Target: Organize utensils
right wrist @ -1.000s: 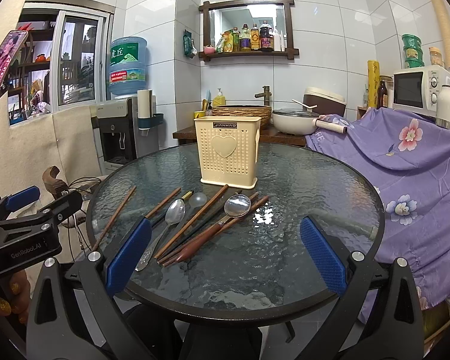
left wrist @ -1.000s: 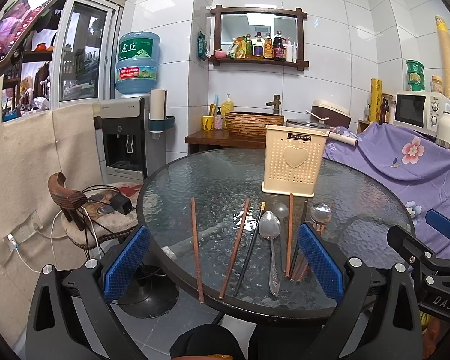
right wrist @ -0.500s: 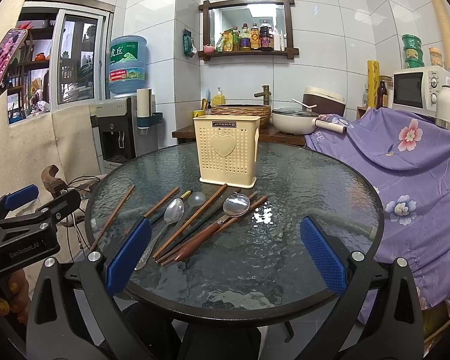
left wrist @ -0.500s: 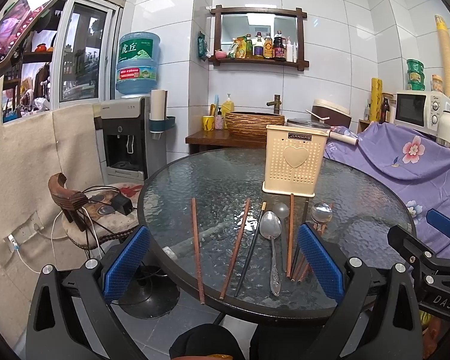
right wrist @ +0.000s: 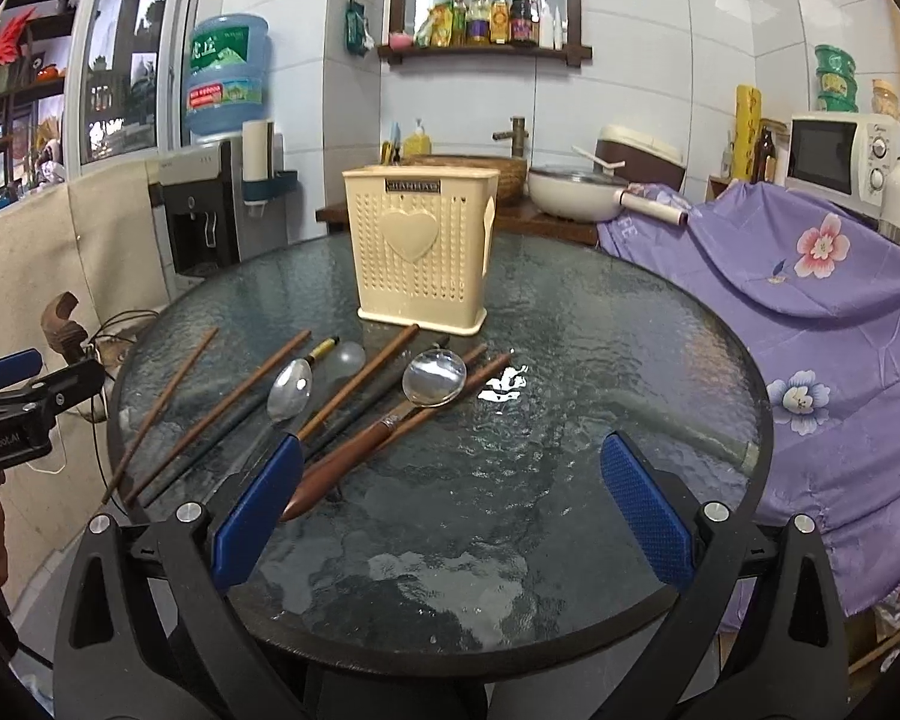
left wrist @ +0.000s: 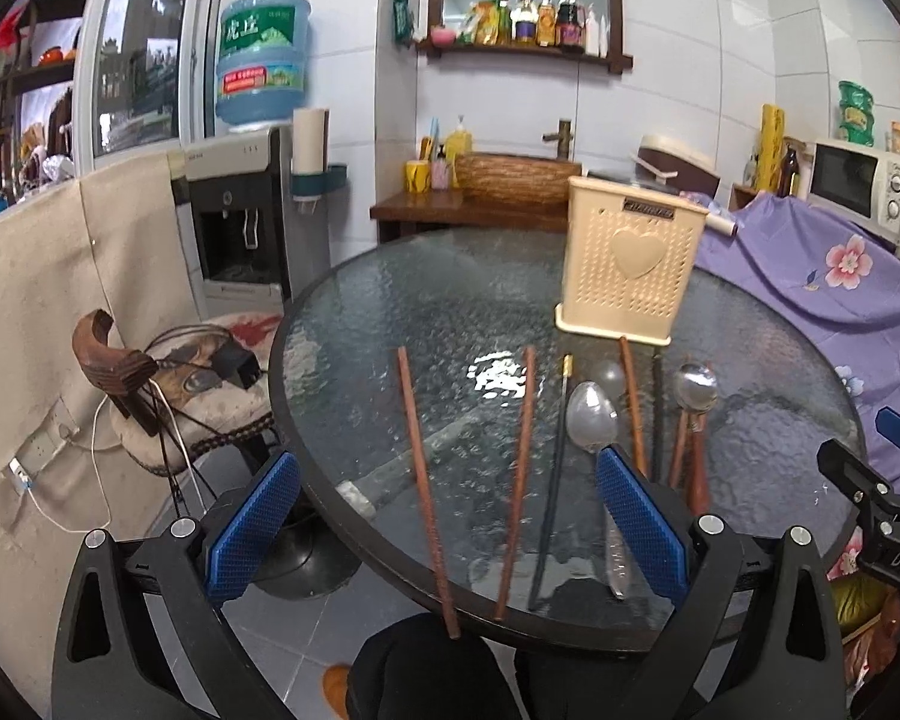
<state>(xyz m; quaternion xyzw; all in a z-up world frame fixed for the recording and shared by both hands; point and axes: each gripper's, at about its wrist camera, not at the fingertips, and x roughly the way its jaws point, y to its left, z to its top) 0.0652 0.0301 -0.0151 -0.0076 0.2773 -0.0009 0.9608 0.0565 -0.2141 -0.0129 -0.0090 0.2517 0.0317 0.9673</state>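
Observation:
A cream perforated utensil holder (left wrist: 627, 261) (right wrist: 423, 246) stands upright on the round glass table (left wrist: 426, 324) (right wrist: 600, 360). In front of it lie several wooden chopsticks (left wrist: 420, 474) (right wrist: 162, 402), a dark chopstick (left wrist: 555, 480), a steel spoon (left wrist: 591, 417) (right wrist: 291, 390) and a wooden-handled spoon (right wrist: 432, 378) (left wrist: 695, 387). My left gripper (left wrist: 444, 519) is open and empty above the table's near edge, over the chopsticks. My right gripper (right wrist: 450, 513) is open and empty above the near side of the table, right of the utensils.
A chair with cables (left wrist: 168, 372) stands left of the table. A purple flowered cloth (right wrist: 810, 300) covers furniture at the right. A water dispenser (left wrist: 240, 210), a wooden counter with a basin (left wrist: 510, 186) and a microwave (right wrist: 840, 150) stand behind.
Both grippers have moved forward and slightly closer to the table; the utensils look nearer. Nothing on the table has moved.

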